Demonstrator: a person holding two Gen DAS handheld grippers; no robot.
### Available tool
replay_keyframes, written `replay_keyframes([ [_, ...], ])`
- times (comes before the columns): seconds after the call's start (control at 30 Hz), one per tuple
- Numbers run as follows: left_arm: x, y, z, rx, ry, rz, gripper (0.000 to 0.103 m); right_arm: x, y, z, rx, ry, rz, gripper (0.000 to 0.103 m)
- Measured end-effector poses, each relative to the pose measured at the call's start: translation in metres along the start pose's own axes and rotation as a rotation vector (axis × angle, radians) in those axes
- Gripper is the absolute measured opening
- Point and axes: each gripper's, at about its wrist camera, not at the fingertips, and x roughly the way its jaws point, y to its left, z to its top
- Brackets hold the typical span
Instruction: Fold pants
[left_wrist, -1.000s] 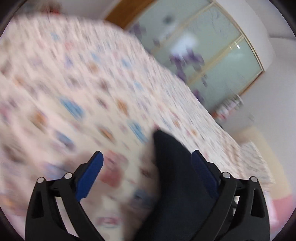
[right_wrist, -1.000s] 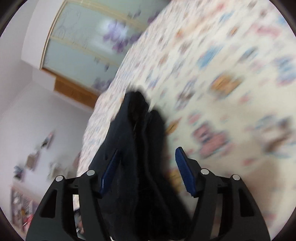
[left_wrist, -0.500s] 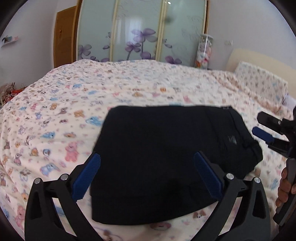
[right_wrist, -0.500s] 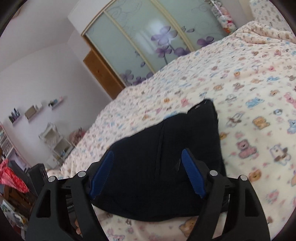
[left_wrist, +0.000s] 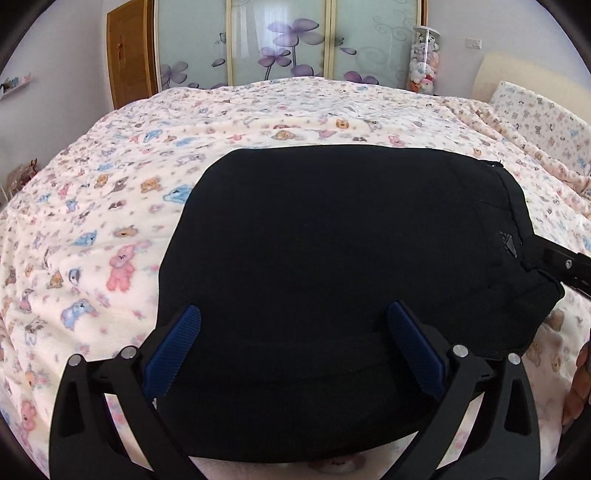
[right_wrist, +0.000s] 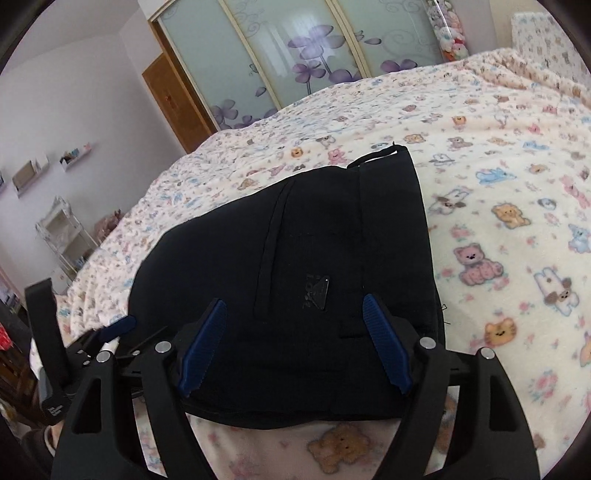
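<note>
The black pants (left_wrist: 332, 266) lie folded into a flat rectangle on the bed; they also show in the right wrist view (right_wrist: 325, 266), with a small triangular logo (right_wrist: 316, 291) facing up. My left gripper (left_wrist: 295, 343) is open and empty, its blue pads (left_wrist: 173, 354) spread over the near edge of the pants. My right gripper (right_wrist: 295, 347) is open and empty over the near edge at the logo end. Part of the right gripper shows at the right of the left wrist view (left_wrist: 569, 264). The left gripper shows at the left of the right wrist view (right_wrist: 110, 332).
The bed is covered by a cream blanket with cartoon animals (left_wrist: 110, 229). A pillow (left_wrist: 535, 107) lies at the right end. Sliding glass doors with purple flowers (left_wrist: 288, 40) and a wooden door (left_wrist: 129, 51) stand beyond the bed. Wall shelves (right_wrist: 33, 170) hang at the left.
One second ago both views were blurred and tilted, with the pants hanging between the fingers. Now the pants lie flat and folded, and both grippers hover open, closer over the near edge.
</note>
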Motion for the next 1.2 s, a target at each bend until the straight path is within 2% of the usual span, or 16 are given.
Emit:
replay_keyframes([
  [0.13,-0.009,0.007,-0.001,-0.026,-0.024,-0.041,0.101,-0.019,-0.007,0.001,0.075,-0.05,0.099,0.078],
  [0.2,-0.023,0.014,-0.002,-0.068,-0.061,-0.124,0.101,-0.032,-0.006,0.002,0.109,-0.051,0.154,0.078],
  [0.3,-0.042,0.022,-0.006,-0.158,-0.091,-0.304,0.101,-0.05,0.001,-0.001,0.117,-0.052,0.214,0.078],
  [0.37,-0.044,0.022,-0.01,-0.179,-0.079,-0.36,0.101,-0.053,0.005,-0.005,0.112,-0.035,0.221,0.079],
  [0.4,-0.041,0.02,-0.012,-0.179,-0.059,-0.367,0.101,-0.047,0.005,-0.01,0.122,-0.002,0.199,0.084],
  [0.5,-0.024,0.009,-0.019,-0.121,0.0,-0.306,0.101,-0.019,-0.006,-0.025,0.176,0.095,0.182,0.085],
  [0.6,-0.015,-0.002,-0.021,-0.069,0.028,-0.241,0.101,-0.009,0.003,-0.032,0.127,0.077,0.141,0.085],
  [0.7,-0.013,-0.006,-0.021,-0.049,0.021,-0.202,0.101,-0.008,0.018,-0.034,0.047,0.07,0.108,0.094],
  [0.73,-0.016,-0.006,-0.022,-0.048,0.013,-0.198,0.101,-0.01,0.02,-0.034,0.034,0.064,0.1,0.094],
  [0.8,-0.024,-0.002,-0.024,-0.06,-0.013,-0.19,0.101,-0.017,0.026,-0.034,0.015,0.054,0.085,0.094],
  [0.9,-0.047,0.005,-0.031,-0.099,-0.08,-0.097,0.101,-0.032,0.034,-0.035,-0.005,0.061,0.035,0.095],
  [1.03,-0.086,0.019,-0.042,-0.153,-0.168,0.008,0.101,-0.053,0.044,-0.044,-0.089,0.024,-0.162,0.099],
  [1.1,-0.107,0.026,-0.046,-0.152,-0.209,0.023,0.101,-0.064,0.054,-0.051,-0.144,-0.014,-0.242,0.099],
  [1.2,-0.132,0.034,-0.052,-0.136,-0.259,0.021,0.101,-0.079,0.066,-0.067,-0.192,-0.078,-0.307,0.102],
])
